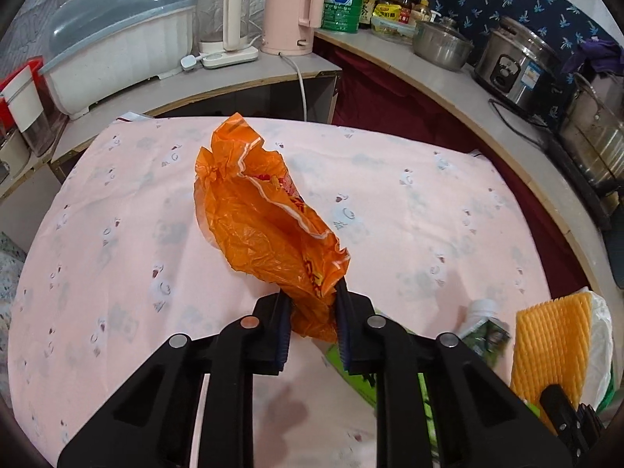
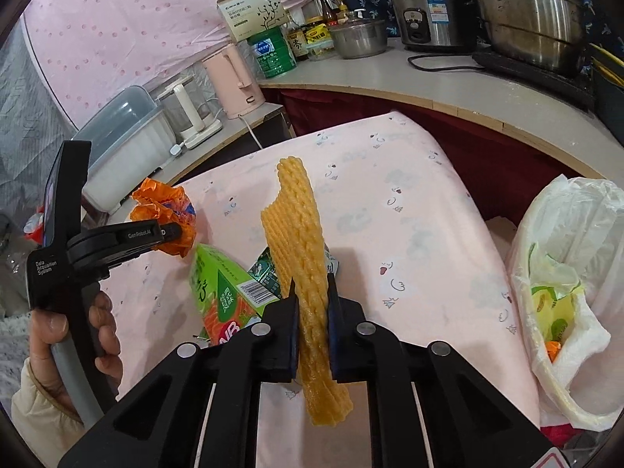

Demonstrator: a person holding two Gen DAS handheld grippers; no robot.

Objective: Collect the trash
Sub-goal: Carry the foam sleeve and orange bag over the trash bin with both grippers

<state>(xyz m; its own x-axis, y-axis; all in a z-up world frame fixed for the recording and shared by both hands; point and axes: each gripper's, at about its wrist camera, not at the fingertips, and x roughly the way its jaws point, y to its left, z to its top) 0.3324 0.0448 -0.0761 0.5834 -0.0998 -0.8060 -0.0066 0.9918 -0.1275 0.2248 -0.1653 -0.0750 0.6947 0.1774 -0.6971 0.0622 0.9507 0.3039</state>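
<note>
My left gripper is shut on a crumpled orange plastic bag and holds it above the pink tablecloth. The same bag and left gripper show at the left of the right wrist view. My right gripper is shut on a yellow foam fruit net, held upright; the net also shows in the left wrist view. A green carton and a dark green wrapper lie on the cloth below. A white trash bag stands open at the right, with wrappers inside.
A curved counter behind the table carries a dish rack, a glass kettle, a pink kettle, a green tin, jars, a lidded pot, a rice cooker and a steel steamer. A white bottle lies near the carton.
</note>
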